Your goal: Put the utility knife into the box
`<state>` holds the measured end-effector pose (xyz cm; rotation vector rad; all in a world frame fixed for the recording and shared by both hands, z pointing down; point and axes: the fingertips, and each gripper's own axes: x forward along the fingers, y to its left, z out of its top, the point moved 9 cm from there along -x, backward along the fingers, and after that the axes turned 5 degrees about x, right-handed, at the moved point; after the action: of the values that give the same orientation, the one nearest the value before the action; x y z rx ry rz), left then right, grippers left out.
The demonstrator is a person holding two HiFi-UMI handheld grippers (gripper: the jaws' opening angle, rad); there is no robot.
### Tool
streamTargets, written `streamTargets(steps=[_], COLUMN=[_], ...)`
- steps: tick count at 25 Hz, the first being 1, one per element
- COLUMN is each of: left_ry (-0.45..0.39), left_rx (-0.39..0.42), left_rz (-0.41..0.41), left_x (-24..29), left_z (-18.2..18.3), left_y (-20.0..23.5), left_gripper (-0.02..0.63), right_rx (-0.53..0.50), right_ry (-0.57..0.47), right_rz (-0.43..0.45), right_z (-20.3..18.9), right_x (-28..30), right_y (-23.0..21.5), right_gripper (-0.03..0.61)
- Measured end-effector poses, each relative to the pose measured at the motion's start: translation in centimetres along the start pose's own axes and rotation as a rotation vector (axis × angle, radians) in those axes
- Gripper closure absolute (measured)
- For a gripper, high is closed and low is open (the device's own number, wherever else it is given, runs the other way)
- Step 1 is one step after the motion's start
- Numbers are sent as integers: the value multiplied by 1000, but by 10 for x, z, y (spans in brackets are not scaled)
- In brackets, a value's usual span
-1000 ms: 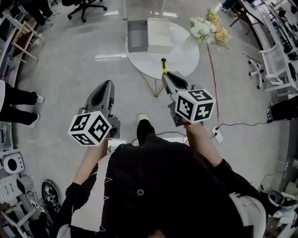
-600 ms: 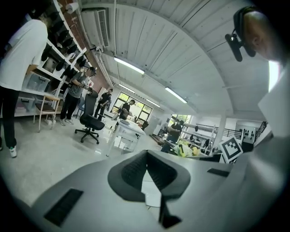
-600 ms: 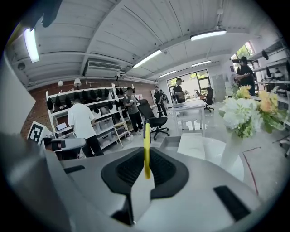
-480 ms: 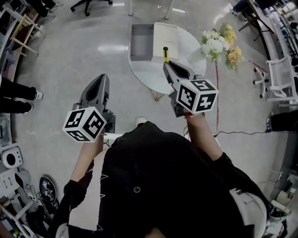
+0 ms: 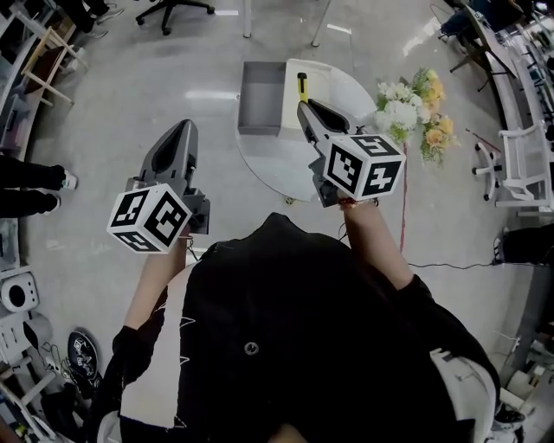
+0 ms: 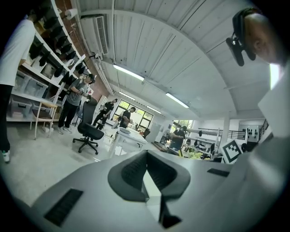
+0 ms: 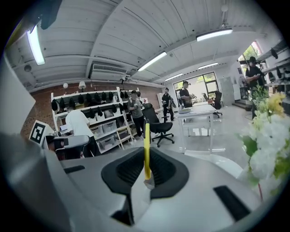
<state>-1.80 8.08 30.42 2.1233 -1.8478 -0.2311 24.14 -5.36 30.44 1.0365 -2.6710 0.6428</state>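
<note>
My right gripper (image 5: 305, 105) is shut on a yellow utility knife (image 5: 302, 87), whose black-tipped end sticks out past the jaws over the round white table (image 5: 268, 160). In the right gripper view the knife (image 7: 147, 149) stands upright, pinched between the closed jaws of the right gripper (image 7: 147, 174). The grey box (image 5: 261, 97) lies open on the table, its pale lid (image 5: 322, 78) beside it, just left of the knife. My left gripper (image 5: 176, 138) hangs over the floor left of the table. Seen in the left gripper view, the left gripper (image 6: 148, 183) is shut with nothing in it.
A bunch of white and yellow flowers (image 5: 412, 104) stands right of the table, seen close in the right gripper view as flowers (image 7: 268, 136). Office chairs (image 5: 173, 9), shelving (image 5: 35, 60) and a person's legs (image 5: 30, 186) line the left side. A white chair (image 5: 526, 164) stands at right.
The table and box have come nearer as the person walked forward. My right gripper with the knife now reaches over the table beside the box. The left gripper stays shut and empty.
</note>
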Motion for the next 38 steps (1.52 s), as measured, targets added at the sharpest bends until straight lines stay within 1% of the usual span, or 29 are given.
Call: streamTargets(steps=[5, 10, 13, 15, 17, 21, 25, 28, 31, 35, 38], left_ry=[28, 41, 58, 80, 97, 106, 143, 156, 186, 198, 188], left_rx=[-11, -26, -43, -60, -58, 0, 21, 11, 6, 18, 28], left_rz=[37, 81, 80, 63, 30, -27, -81, -90, -121, -169, -182], left_x=[9, 3, 7, 17, 32, 69, 94, 105, 117, 127, 134], left_z=[-2, 0, -6, -7, 0, 35, 56, 65, 72, 77, 79], left_y=[5, 42, 68, 83, 98, 129, 167, 195, 212, 229, 240], left_gripper=[603, 603, 603, 603, 603, 603, 603, 603, 603, 603, 603], right_rx=[17, 34, 46, 60, 81, 109, 155, 161, 193, 214, 241], right_ry=[9, 59, 92, 112, 128, 145, 149, 153, 152, 160, 168], right_rz=[6, -33, -79, -120, -159, -223, -297, -336, -389, -448, -468], right_z=[-2, -14, -24, -29, -31, -20, -17, -13, -12, -22, -35], right_x=[11, 37, 51, 61, 73, 106, 130, 147, 153, 160, 168], right_y=[-12, -11, -12, -16, -19, -25, -22, -18, -15, -12, -13], right_gripper=[537, 537, 537, 537, 537, 537, 537, 537, 537, 537, 537])
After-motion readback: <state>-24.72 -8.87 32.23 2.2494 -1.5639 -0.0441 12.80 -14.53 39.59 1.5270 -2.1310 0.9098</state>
